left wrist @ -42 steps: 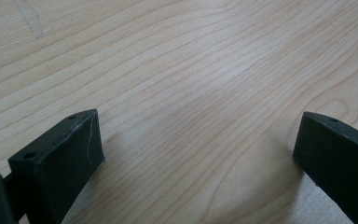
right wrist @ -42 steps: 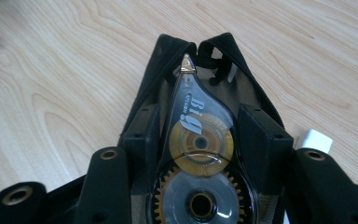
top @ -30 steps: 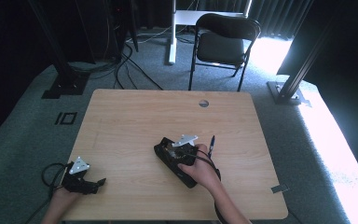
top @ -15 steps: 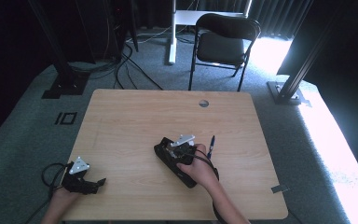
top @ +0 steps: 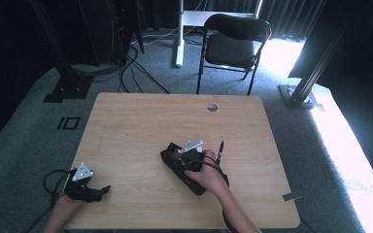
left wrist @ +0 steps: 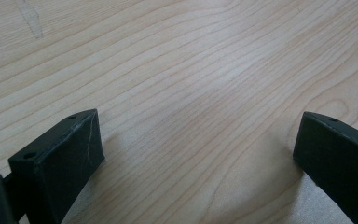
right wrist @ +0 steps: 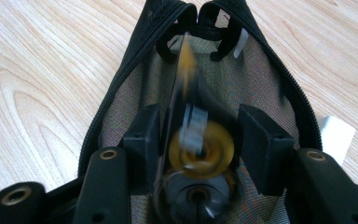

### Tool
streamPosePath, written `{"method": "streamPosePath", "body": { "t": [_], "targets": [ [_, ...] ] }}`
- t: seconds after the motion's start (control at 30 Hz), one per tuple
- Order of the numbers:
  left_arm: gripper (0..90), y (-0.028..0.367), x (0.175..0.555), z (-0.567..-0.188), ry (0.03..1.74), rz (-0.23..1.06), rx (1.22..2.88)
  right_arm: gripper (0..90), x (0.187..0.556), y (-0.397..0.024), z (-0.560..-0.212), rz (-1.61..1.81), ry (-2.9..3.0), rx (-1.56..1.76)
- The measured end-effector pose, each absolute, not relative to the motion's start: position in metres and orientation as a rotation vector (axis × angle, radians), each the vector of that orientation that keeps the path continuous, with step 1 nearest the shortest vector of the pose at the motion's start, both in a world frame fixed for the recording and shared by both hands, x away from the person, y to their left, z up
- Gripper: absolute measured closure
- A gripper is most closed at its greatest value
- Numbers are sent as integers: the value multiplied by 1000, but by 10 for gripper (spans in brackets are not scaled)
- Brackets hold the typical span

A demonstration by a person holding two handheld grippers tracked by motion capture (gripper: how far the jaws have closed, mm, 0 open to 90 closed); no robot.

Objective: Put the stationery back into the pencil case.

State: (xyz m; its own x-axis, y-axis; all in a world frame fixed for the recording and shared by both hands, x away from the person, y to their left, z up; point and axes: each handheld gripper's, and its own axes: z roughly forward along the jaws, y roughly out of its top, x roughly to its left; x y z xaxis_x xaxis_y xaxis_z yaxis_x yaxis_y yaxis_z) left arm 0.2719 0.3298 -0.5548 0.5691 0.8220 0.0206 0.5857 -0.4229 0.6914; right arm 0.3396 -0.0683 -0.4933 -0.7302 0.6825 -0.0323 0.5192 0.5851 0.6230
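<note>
On the wooden table (top: 126,126), right hand-held gripper (right wrist: 193,133) seemingly grips blurred yellow tape roll (right wrist: 200,149).

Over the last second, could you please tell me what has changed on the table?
Nothing visibly changed: the right gripper stays in the open black pouch, the left gripper rests open near the table edge, and the pen lies beside the right hand.
</note>
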Motion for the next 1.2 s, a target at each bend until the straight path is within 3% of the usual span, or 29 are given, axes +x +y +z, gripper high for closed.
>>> {"method": "streamPosePath", "body": {
  "t": [0.73, 1.2],
  "targets": [
    [16, 330, 272, -555, 1119, 477, 2159, 501, 339, -97, -450, 1062, 2396, 1041],
    [16, 330, 272, -555, 1120, 476, 2159, 518, 360, -129, -468, 990, 2301, 1189]
  ]
}}
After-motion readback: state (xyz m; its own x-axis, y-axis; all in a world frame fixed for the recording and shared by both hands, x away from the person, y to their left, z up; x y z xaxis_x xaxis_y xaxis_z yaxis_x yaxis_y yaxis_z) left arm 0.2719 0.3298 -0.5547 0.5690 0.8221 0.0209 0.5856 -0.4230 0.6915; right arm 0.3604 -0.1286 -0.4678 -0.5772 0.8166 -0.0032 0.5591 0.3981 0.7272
